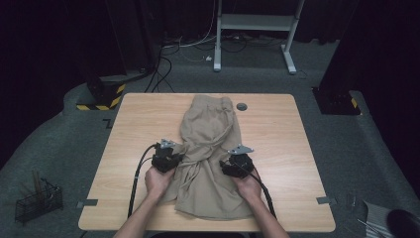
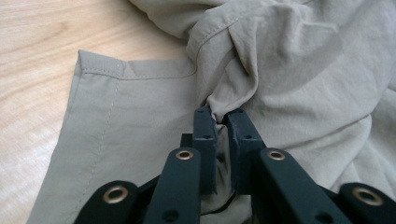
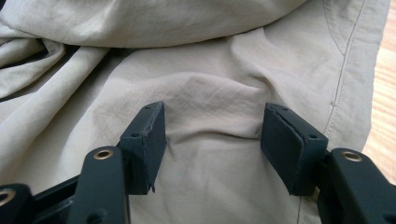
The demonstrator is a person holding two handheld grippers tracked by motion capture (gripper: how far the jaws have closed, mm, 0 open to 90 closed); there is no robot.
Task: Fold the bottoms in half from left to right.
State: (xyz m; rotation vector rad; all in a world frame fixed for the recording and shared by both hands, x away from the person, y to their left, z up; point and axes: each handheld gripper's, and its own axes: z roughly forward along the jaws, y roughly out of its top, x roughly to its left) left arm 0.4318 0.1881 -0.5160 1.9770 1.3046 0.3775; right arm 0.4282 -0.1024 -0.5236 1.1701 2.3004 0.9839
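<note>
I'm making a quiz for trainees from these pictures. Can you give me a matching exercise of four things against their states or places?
Things:
1. left tongs
2. right tongs
3. crumpled beige cloth garment
4. small round grey disc

States or places:
A. far part of the light wooden table
B. open over fabric
C. spread along the table's middle
D. pinching a fold

Pairs: 1-D, 2-B, 3-C, 4-A

left hand-held gripper [image 2: 222, 114] clamped; right hand-held gripper [image 3: 212, 122] spread

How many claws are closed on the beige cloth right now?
1. The left claw is shut on a pinched fold of the beige cloth. The right claw is open, its jaws apart over the cloth near the hem.
</note>
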